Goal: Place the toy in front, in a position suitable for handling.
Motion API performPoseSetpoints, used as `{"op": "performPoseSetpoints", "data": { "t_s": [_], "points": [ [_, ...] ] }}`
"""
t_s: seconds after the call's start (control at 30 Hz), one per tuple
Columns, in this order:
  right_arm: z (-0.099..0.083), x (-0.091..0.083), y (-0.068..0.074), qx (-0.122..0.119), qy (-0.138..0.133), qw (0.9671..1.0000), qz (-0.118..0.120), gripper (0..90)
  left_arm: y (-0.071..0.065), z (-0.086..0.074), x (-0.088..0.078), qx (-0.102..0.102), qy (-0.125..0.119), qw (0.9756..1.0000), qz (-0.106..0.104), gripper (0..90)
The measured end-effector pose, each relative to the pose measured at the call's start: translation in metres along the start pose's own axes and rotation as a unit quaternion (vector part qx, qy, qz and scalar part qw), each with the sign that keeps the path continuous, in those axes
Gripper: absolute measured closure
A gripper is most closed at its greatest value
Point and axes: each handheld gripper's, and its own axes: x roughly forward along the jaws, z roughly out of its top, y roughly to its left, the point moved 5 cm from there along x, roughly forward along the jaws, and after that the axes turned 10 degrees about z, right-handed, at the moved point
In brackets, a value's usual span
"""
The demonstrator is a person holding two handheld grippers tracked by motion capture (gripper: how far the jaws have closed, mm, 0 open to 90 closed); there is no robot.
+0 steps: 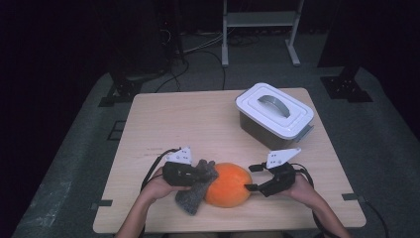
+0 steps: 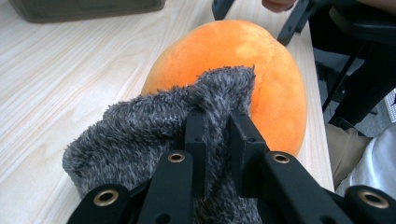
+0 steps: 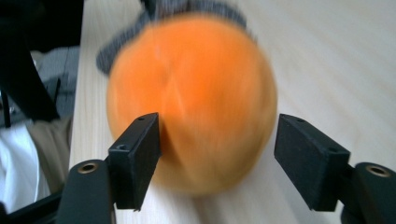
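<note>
At the bottom of the high view, two forearms come in from the lower edge, each hand carrying a black two-jaw tool. The left tool [image 1: 195, 172], lower centre-left, has its jaws pinched tight on a fuzzy grey cloth [image 1: 195, 192]; in the left gripper view the fabric bunches up between the two black jaws and drapes against the fruit. Just right of the cloth, touching it, lies a large rounded orange plush fruit [image 1: 228, 184] on the light wooden tabletop [image 1: 163, 124], near the tabletop's front edge in the lower middle of the frame. The right tool [image 1: 251, 177], lower centre-right, stands wide open at the fruit's right end; the right gripper view shows one jaw at the fruit's left flank and the other clear of its right flank, with bare tabletop in the gap, so it has hold of nothing. Farther back, upper right of the tabletop and well apart from the fruit, sits a grey rectangular box with a white lid and a grey arched handle [image 1: 275, 115]. Beyond the tabletop a pale metal frame [image 1: 260, 29] stands in the dark
</note>
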Motion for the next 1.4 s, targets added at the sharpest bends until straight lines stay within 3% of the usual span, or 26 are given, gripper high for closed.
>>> {"op": "performPoseSetpoints", "data": {
  "t_s": [0.07, 0.17, 0.23, 0.3, 0.53, 0.6, 0.63, 0.93, 1.0, 1.1, 1.17, 1.2, 1.33, 1.4],
  "points": [
    [-0.004, 0.005, 0.0, 0.007, 0.014, 0.9999, 0.006, 28.9, 0.0, 0.0, 0.0, -0.001, -0.003, 1.0, 0.002, 78.9],
    [-0.003, 0.011, -0.001, 0.018, 0.027, 0.9993, 0.018, 39.4, -0.003, 0.004, 0.0, 0.005, -0.008, 0.9999, 0.006, 78.9],
    [0.0, 0.01, 0.001, 0.001, 0.031, 0.9994, 0.014, 50.2, -0.006, 0.009, -0.002, 0.012, -0.015, 0.9998, 0.003, 79.0],
    [0.005, 0.008, 0.005, -0.009, 0.023, 0.9996, 0.012, 54.8, -0.01, 0.017, -0.004, 0.02, -0.021, 0.9996, 0.001, 79.0],
    [0.028, 0.016, 0.021, -0.061, 0.023, 0.9978, -0.015, 58.3, -0.036, 0.057, 0.002, 0.066, -0.039, 0.9967, -0.028, 78.9],
    [0.028, 0.02, 0.023, -0.071, 0.03, 0.9969, -0.017, 58.8, -0.039, 0.061, 0.005, 0.072, -0.036, 0.9962, -0.031, 78.9],
    [0.027, 0.02, 0.023, -0.072, 0.032, 0.9968, -0.017, 59.0, -0.041, 0.061, 0.009, 0.076, -0.024, 0.9963, -0.031, 78.9],
    [0.017, 0.017, 0.014, -0.044, 0.024, 0.9987, -0.009, 60.6, -0.013, 0.039, 0.003, 0.034, -0.009, 0.9994, -0.006, 78.4],
    [0.018, 0.017, 0.012, -0.029, 0.02, 0.9994, -0.003, 53.2, -0.01, 0.034, 0.0, 0.026, -0.004, 0.9996, -0.003, 78.3],
    [0.018, 0.018, 0.007, 0.011, 0.014, 0.9998, 0.011, 36.6, -0.011, 0.028, -0.002, 0.017, -0.006, 0.9998, -0.008, 78.4],
    [0.016, 0.018, 0.005, 0.023, 0.013, 0.9996, 0.01, 30.4, -0.013, 0.026, -0.002, 0.01, -0.01, 0.9998, -0.014, 78.4],
    [0.016, 0.02, 0.006, 0.032, 0.013, 0.9993, 0.017, 28.0, -0.017, 0.021, 0.0, 0.0, -0.018, 0.9994, -0.028, 78.4],
    [0.015, 0.031, 0.008, 0.042, 0.03, 0.9979, 0.038, 24.0, -0.025, 0.018, 0.001, 0.0, -0.021, 0.9988, -0.044, 78.4],
    [0.015, 0.034, 0.008, 0.049, 0.03, 0.9975, 0.043, 27.4, -0.027, 0.019, -0.001, -0.004, -0.02, 0.9988, -0.045, 78.2]
  ]
}}
